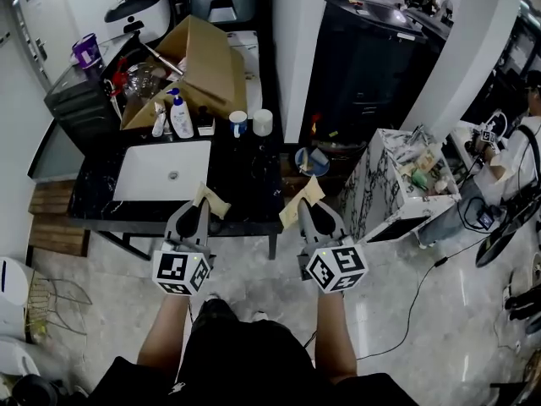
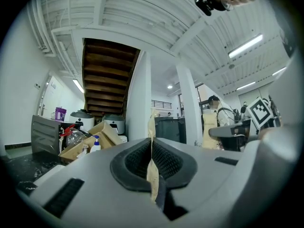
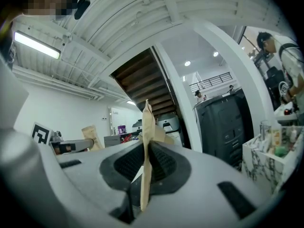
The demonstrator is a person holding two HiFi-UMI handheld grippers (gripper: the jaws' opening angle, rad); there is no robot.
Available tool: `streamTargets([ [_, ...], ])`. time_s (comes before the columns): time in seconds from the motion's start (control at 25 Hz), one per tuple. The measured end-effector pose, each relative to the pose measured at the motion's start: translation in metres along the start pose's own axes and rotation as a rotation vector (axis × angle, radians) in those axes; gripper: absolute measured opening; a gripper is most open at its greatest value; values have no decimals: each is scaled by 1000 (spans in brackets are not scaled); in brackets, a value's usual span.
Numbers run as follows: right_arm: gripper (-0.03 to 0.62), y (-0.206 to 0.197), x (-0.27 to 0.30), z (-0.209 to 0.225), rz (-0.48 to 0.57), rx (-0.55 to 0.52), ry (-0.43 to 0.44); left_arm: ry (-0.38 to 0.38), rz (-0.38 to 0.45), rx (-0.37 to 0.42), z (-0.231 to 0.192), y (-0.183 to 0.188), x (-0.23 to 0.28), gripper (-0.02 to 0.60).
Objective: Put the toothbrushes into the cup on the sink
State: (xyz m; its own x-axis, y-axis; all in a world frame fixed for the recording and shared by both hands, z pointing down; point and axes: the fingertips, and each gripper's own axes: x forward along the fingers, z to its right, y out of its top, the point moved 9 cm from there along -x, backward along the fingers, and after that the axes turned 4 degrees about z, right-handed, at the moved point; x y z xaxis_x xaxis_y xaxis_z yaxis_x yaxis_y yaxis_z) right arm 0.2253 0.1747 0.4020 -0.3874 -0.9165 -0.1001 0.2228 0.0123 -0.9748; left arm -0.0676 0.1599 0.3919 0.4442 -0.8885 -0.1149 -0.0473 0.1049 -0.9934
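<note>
Cup (image 1: 238, 123) by sink (image 1: 144, 183), beside box (image 1: 203, 57) | left gripper (image 1: 201, 210), right gripper (image 1: 309, 210) clamp paper packets (image 1: 302, 198)

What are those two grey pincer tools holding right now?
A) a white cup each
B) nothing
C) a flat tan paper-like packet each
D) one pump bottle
C: the left gripper is shut on one flat tan paper-like packet, the right gripper on another, each seen edge-on between the jaws.

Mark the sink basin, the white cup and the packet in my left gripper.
sink basin (image 1: 144, 172), head view, bare bottom
white cup (image 1: 263, 123), head view, its side
tan packet (image 1: 213, 201), head view, end past the jaws
</note>
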Motion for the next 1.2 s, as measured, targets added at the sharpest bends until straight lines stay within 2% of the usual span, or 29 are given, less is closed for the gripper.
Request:
streamTargets([
  [0.36, 34, -5, 7, 12, 9, 9, -15, 31, -17, 17, -3, -7, 18, 5],
  [0.64, 34, -12, 23, 14, 2, 7, -18, 9, -26, 15, -7, -16, 39, 5],
  [0.8, 34, -17, 40, 15, -19, -3, -12, 9, -34, -1, -19, -26, 55, 5],
  [1.2, 34, -29, 100, 35, -54, -4, -73, -23, -73, -33, -63, -50, 114, 5],
])
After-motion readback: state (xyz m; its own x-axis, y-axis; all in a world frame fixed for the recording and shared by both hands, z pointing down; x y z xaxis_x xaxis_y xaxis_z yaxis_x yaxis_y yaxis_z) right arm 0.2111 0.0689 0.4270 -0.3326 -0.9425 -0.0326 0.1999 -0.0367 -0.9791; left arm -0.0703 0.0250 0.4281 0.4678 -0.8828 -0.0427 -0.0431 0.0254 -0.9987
